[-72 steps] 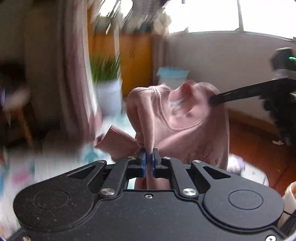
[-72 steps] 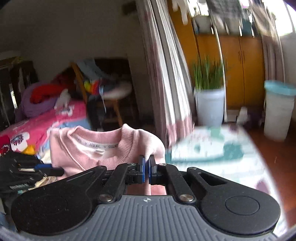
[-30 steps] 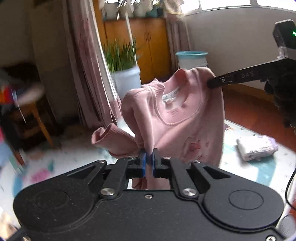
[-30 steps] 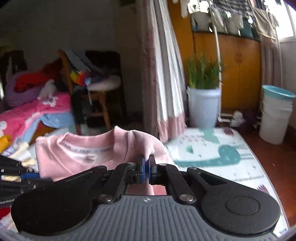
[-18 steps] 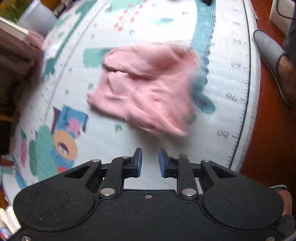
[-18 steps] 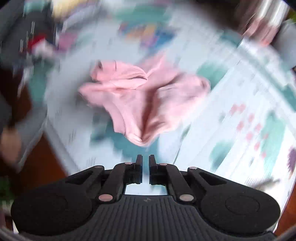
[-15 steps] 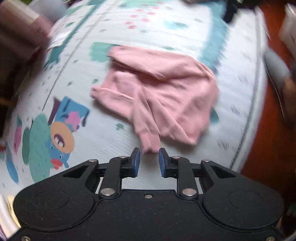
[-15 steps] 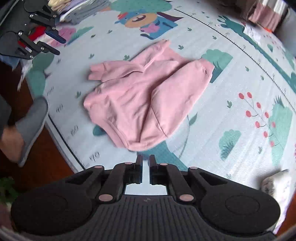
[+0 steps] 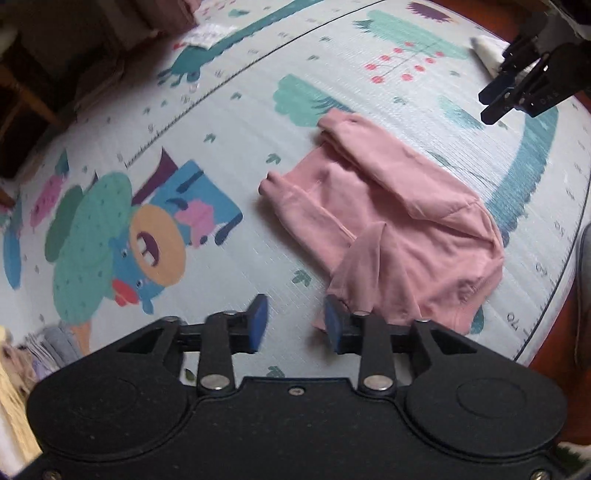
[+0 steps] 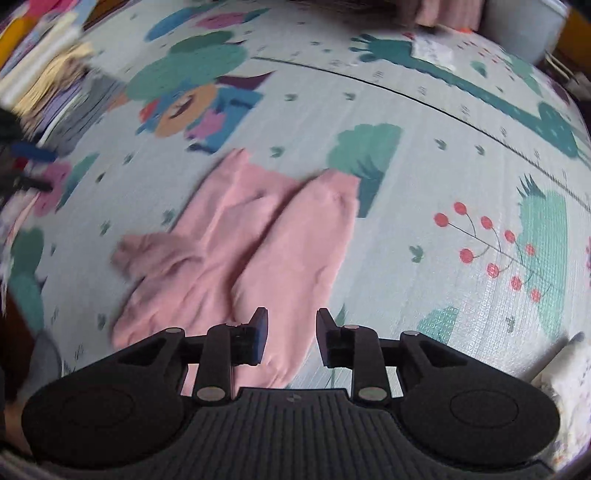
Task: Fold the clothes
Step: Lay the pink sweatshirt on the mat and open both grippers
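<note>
A pink sweatshirt (image 9: 388,218) lies crumpled on the patterned play mat (image 9: 221,122), sleeves folded over its body. My left gripper (image 9: 295,323) points down at the mat just left of the garment's near corner; its jaws are opening and nothing is between them. The right gripper (image 9: 513,99) shows at the top right of the left wrist view. In the right wrist view the same sweatshirt (image 10: 251,251) fills the middle. My right gripper (image 10: 290,339) hovers over its near edge, jaws opening, with pink cloth below the gap but not pinched.
A stack of folded clothes (image 10: 55,85) sits at the mat's left edge. A white folded item (image 10: 569,369) lies at the right. A grey slipper (image 9: 583,288) stands on the wooden floor beside the mat. A white pot (image 10: 524,26) is at the far edge.
Both grippers held the sweatshirt up by the shoulders, then let it drop onto the mat. Since then both have tipped downward, sunk toward the mat, and their jaws have widened.
</note>
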